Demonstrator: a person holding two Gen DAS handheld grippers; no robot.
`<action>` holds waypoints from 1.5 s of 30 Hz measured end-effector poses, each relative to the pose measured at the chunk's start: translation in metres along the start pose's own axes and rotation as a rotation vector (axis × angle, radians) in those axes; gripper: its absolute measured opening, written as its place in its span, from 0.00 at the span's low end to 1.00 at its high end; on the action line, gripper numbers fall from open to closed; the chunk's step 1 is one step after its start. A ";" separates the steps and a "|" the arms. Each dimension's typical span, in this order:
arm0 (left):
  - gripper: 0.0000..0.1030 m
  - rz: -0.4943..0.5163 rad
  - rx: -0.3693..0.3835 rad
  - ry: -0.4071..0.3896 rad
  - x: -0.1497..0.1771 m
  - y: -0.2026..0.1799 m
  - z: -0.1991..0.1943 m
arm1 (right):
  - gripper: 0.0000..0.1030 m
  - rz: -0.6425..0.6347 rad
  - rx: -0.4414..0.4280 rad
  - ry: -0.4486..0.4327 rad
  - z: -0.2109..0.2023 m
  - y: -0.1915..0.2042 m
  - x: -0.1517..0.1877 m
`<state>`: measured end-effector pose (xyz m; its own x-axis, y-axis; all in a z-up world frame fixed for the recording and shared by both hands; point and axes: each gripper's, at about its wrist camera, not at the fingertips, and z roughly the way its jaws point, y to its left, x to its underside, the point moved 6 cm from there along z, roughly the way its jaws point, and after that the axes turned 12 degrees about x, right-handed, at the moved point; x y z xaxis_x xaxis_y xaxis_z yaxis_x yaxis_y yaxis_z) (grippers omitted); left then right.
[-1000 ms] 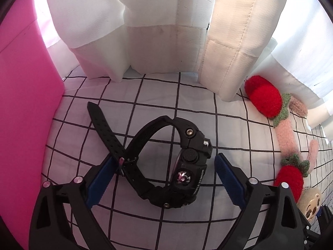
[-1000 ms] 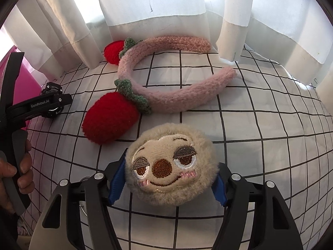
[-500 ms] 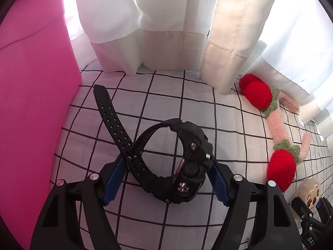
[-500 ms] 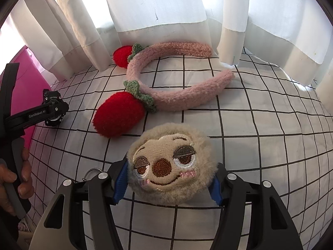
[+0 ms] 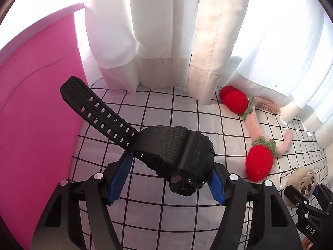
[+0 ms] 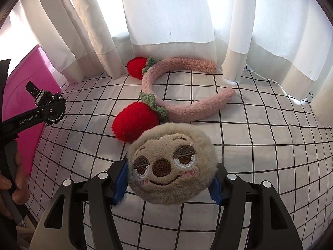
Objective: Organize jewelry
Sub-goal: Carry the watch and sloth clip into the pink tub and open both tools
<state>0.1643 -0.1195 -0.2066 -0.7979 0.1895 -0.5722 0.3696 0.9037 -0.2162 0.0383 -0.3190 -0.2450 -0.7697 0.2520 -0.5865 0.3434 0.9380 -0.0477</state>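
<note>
At far left, beside the pink bin (image 5: 31,108), the left gripper (image 5: 166,177), whose jaws have just been closing, clamps the black watch (image 5: 177,152) by its case above the checked cloth (image 5: 166,112); the long perforated strap juts up-left unsupported, so a swing could lever the case off the blue pads or catch the bin. To the right, past the strawberry headband (image 6: 187,106), the right gripper (image 6: 168,185) squeezes the plush sloth charm (image 6: 170,164), lifted clear; its soft pile may slip.
</note>
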 end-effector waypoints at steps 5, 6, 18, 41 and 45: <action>0.63 0.011 0.009 -0.033 -0.007 0.002 -0.031 | 0.59 -0.002 -0.009 -0.030 -0.017 0.006 -0.008; 0.63 0.015 0.012 -0.043 -0.008 0.002 -0.041 | 0.59 -0.002 -0.012 -0.039 -0.022 0.008 -0.010; 0.63 0.029 0.007 -0.206 -0.050 0.002 -0.141 | 0.59 -0.070 -0.057 -0.195 -0.090 0.049 -0.050; 0.63 -0.272 -0.290 -0.288 -0.026 0.216 -0.283 | 0.59 -0.443 -0.402 -0.316 -0.171 0.315 -0.113; 0.63 -0.322 -0.289 -0.256 -0.014 0.239 -0.274 | 0.59 -0.497 -0.415 -0.277 -0.161 0.354 -0.108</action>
<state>0.1332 0.1994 -0.0336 -0.6940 -0.1838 -0.6961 -0.0521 0.9772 -0.2060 0.1565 0.0236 -0.0686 -0.5980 -0.2480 -0.7621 -0.2894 0.9536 -0.0832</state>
